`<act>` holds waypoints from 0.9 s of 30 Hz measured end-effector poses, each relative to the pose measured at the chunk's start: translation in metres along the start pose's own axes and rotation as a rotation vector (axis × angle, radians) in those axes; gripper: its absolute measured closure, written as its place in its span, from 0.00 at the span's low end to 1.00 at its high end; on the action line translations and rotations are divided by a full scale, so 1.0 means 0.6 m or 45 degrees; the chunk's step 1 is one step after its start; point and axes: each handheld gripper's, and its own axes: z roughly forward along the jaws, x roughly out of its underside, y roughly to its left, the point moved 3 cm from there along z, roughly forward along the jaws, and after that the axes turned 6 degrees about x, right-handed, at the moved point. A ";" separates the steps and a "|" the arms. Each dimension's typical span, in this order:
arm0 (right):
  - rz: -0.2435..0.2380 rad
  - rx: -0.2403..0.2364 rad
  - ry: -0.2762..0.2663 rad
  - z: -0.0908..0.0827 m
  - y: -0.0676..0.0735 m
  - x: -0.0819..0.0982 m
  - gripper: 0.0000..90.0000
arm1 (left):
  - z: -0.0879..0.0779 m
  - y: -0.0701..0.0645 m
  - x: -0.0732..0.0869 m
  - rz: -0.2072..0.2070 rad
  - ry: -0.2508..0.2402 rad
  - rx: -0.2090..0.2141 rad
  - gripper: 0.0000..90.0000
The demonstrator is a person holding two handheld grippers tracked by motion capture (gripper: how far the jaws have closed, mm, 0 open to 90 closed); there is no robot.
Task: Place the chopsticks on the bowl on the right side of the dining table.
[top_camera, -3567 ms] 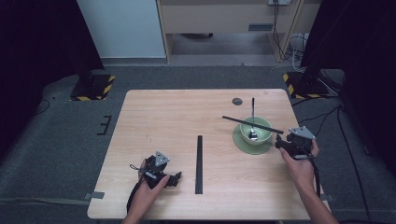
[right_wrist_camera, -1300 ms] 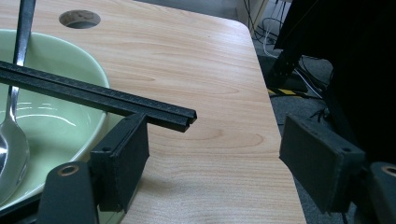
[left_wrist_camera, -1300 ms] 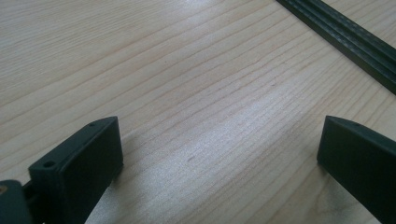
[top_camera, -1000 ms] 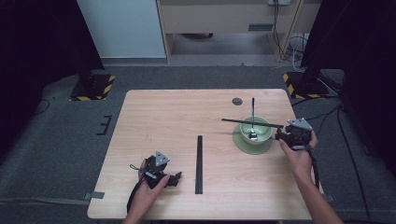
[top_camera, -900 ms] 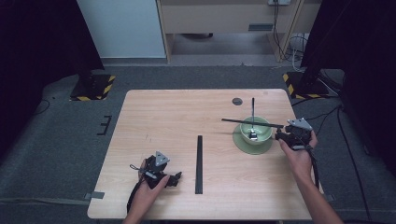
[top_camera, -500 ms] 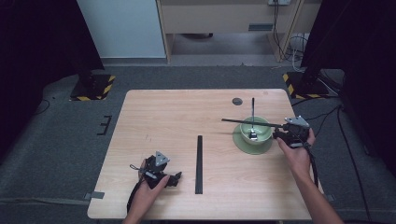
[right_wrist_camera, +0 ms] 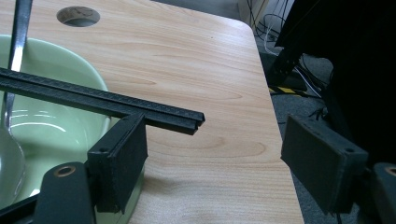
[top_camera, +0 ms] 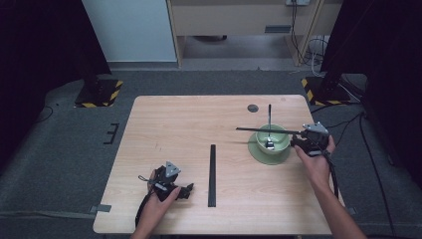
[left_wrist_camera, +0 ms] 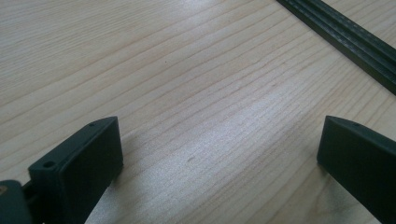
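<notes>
Looking at the right gripper first: jaws spread wide, nothing pinched. One black stick lies across the rim of the green bowl, and its end pokes out just past the left jaw's tip; whether it actually touches that jaw I can't tell. A metal spoon sits in the bowl, handle leaning out toward 12 o'clock in the high view. The bowl is on the right side of the table, at about 9 o'clock from the gripper.

Left gripper is spread wide too, holding nothing, low over bare wood near the front edge. A second black stick lies flat mid-table, at roughly 3 o'clock from it.

Surface is a light wooden table with a round cable hole near the far edge. Grey carpet all around, yellow-black striped bases at the sides, cables on the floor at the back right.

The room's edges are too dark to read, and the person is cut off at the forearms.
</notes>
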 end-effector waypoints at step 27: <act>0.026 0.009 -0.043 0.014 0.001 0.000 0.25 | 0.001 -0.001 -0.001 -0.007 0.000 -0.007 0.00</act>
